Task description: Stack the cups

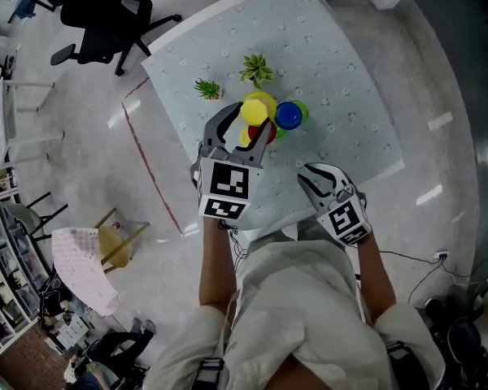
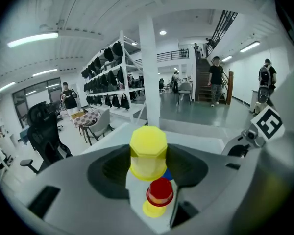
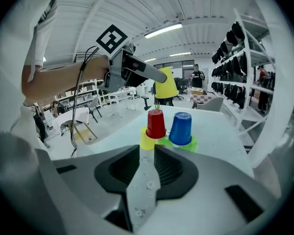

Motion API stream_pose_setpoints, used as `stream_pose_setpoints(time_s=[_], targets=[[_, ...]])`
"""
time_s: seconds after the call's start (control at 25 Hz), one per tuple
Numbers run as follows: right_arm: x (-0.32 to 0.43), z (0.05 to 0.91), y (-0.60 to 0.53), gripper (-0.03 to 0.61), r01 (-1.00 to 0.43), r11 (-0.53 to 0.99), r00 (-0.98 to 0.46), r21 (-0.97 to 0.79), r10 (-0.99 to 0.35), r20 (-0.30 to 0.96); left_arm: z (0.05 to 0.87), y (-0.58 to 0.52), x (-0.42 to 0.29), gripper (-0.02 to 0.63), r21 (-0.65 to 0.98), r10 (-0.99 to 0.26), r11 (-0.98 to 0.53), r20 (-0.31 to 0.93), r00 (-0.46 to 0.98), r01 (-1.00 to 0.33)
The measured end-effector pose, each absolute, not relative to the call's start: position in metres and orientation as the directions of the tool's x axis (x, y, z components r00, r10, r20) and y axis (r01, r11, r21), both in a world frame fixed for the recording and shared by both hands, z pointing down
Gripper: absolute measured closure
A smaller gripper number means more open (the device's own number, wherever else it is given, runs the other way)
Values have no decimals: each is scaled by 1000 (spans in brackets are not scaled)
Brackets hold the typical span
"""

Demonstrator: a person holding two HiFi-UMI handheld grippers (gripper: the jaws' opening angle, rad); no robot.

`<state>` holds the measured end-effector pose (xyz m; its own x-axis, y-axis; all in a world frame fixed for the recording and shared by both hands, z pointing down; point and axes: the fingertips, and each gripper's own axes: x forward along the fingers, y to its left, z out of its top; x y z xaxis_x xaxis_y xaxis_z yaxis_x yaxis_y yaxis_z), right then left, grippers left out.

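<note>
Pale speckled desk (image 1: 342, 104), open workroom around it. Nearest, the right claw (image 3: 147, 153) is clenched on nothing. The left claw (image 2: 148, 158) grasps an upturned yellow plastic cup (image 2: 148, 153) by its sides, lifted roughly above a red plastic cup (image 3: 156, 124), with a blue plastic cup (image 3: 181, 129) just beside. It probably handles as light, thin-walled and slippery, so a gentle mid-body hold suits. Two small potted plants (image 1: 257, 67) stand beyond.

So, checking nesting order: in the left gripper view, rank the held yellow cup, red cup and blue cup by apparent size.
1. Held yellow cup, though nearest the camera.
2. Red cup.
3. Blue cup, mostly hidden, so unsure.
</note>
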<state>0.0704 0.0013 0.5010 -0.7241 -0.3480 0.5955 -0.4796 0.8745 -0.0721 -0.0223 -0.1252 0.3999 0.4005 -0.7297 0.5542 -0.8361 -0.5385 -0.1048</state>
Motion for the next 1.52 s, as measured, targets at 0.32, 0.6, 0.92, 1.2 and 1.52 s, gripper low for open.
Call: stream_pose_setpoints(time_s=[0.32,0.6,0.92,1.2,1.52], targets=[[86,511,-10,489,-500,862,-715,-85,-355,602,439,-122,0,385,-61,-648,-578,640,413,-813],[90,513,-14,489,-503,859,-716,-91,-356,601,451,-118,6,383,-40,-622,-584,663,416,-811],[88,513,-13,489,-506,858,-713,-89,-358,603,452,-116,6,380,-31,-620,-592,656,431,-805],[87,510,-12,489,-516,853,-709,-86,-368,601,454,-116,7,363,-43,-622,-601,652,433,-798],[88,510,-11,489,-530,844,-705,-82,-384,597,449,-118,8,333,-47,-649,-592,620,442,-804]])
